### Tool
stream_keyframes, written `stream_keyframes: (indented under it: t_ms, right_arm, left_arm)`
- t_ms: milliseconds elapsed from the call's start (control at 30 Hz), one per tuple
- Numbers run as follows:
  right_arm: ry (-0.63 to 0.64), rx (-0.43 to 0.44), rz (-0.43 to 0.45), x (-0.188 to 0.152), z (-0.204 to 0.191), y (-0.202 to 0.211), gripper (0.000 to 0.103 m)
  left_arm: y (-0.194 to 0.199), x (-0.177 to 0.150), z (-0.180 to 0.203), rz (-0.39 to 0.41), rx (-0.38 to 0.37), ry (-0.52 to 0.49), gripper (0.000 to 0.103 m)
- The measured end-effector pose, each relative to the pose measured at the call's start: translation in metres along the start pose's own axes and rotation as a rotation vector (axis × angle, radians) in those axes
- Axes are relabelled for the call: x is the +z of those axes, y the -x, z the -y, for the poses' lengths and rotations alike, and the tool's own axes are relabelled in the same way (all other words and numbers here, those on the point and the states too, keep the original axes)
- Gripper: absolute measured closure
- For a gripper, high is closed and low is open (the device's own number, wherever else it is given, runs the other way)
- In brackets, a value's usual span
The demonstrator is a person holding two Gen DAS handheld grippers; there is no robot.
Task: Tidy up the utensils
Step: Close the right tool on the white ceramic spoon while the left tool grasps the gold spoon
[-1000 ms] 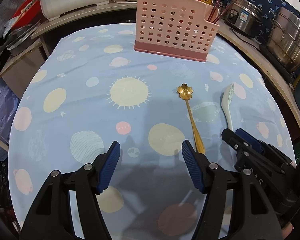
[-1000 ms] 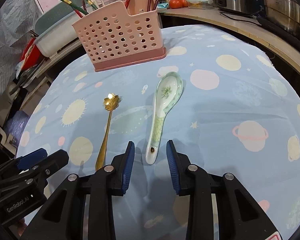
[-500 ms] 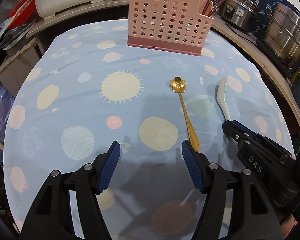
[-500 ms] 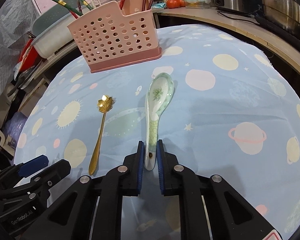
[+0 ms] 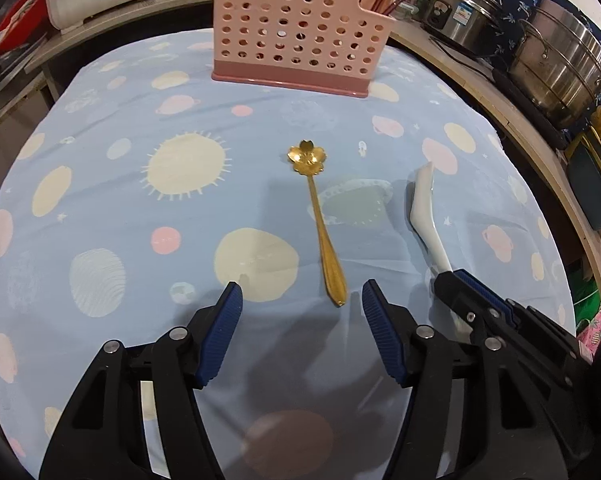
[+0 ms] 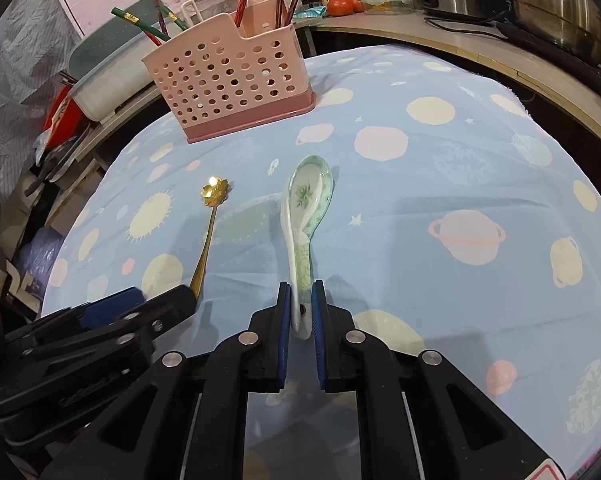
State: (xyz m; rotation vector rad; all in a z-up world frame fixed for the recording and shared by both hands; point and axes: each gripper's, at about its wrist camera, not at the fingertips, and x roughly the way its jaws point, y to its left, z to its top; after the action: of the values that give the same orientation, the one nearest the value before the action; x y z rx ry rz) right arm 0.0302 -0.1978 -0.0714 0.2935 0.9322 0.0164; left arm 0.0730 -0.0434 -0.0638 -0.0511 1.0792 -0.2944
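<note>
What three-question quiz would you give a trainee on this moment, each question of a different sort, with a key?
1. True or false: the right gripper has its jaws shut on the handle of the ceramic spoon.
2. Multiple choice: the gold flower spoon is (A) lying on the tablecloth, ungrasped; (B) standing in the pink caddy; (C) clamped in the left gripper.
3. Fill in: the left gripper's jaws are ____.

Key: 1 true. 2 A: its handle tip lies just ahead of the left jaws, not between them. 3 open.
</note>
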Motion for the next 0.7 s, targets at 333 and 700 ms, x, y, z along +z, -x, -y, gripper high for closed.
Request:
stream_keyframes:
  t_ms: [333, 700]
  right_arm:
    - [0.011, 0.007, -0.007, -0.005, -0.004, 0.003, 0.093]
    - [0.023, 0.026, 0.000, -0.008, -0.011, 0.013, 0.093]
  left_arm:
    - [-0.007, 0.002, 0.003, 0.024, 0.027, -0.043, 0.079]
    - [0.003, -0.004, -0.004, 0.004, -0.007, -0.040, 0.092]
